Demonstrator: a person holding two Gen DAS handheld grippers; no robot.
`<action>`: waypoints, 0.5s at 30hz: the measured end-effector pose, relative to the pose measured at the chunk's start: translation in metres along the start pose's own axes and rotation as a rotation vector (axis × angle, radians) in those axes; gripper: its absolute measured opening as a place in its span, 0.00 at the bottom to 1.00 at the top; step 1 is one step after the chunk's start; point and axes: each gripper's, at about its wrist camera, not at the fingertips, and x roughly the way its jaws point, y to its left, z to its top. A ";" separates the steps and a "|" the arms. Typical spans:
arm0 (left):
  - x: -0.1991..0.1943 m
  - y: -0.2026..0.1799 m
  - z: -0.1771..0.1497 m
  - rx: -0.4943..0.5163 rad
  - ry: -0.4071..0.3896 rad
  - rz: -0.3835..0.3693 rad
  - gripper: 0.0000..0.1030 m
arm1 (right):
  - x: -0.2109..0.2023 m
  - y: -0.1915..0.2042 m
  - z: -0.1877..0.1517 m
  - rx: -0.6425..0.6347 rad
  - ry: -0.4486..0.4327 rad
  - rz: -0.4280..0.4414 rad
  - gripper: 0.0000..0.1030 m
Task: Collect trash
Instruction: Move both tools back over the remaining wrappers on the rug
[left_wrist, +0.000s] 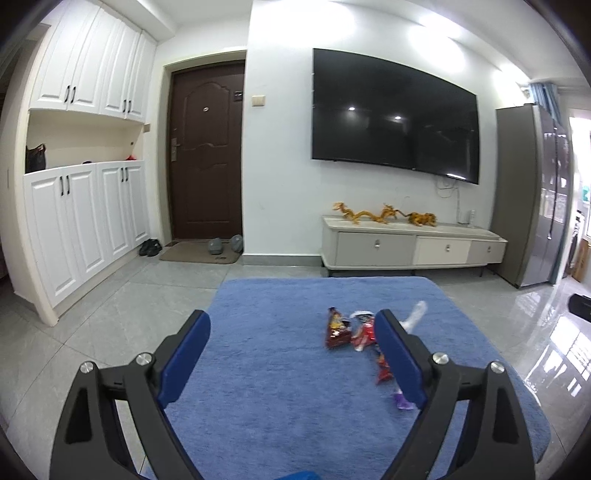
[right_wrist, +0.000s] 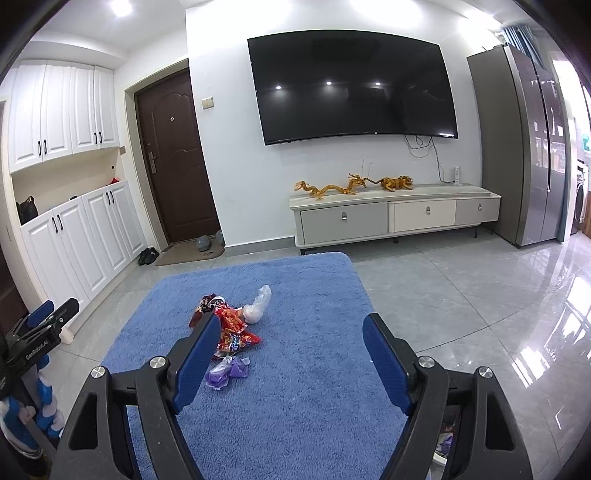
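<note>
Several pieces of trash lie in a cluster on the blue rug (left_wrist: 280, 369) (right_wrist: 314, 362): a dark red snack bag (left_wrist: 337, 329) (right_wrist: 202, 308), a red wrapper (left_wrist: 364, 334) (right_wrist: 233, 330), a crumpled white plastic bag (left_wrist: 414, 314) (right_wrist: 258, 304) and a purple wrapper (left_wrist: 402, 400) (right_wrist: 227, 372). My left gripper (left_wrist: 291, 325) is open and empty above the rug, left of the trash. My right gripper (right_wrist: 291, 326) is open and empty, right of the trash. The left gripper also shows at the left edge of the right wrist view (right_wrist: 44, 321).
A white TV cabinet (left_wrist: 413, 245) (right_wrist: 395, 218) with golden dragon figures stands beyond the rug under a wall TV (right_wrist: 351, 85). White cupboards (left_wrist: 81, 229) and a brown door (left_wrist: 207, 147) are left. A grey fridge (right_wrist: 524, 147) is right. Glossy tile floor surrounds the rug.
</note>
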 end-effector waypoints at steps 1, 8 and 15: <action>0.002 0.003 0.000 -0.005 0.001 0.010 0.87 | 0.002 0.000 0.000 0.001 0.000 0.005 0.76; 0.019 0.015 0.001 -0.020 -0.003 0.052 0.87 | 0.026 0.003 -0.002 -0.001 0.038 0.042 0.76; 0.050 0.009 -0.010 -0.022 0.070 0.005 0.87 | 0.068 0.015 -0.014 -0.019 0.133 0.119 0.76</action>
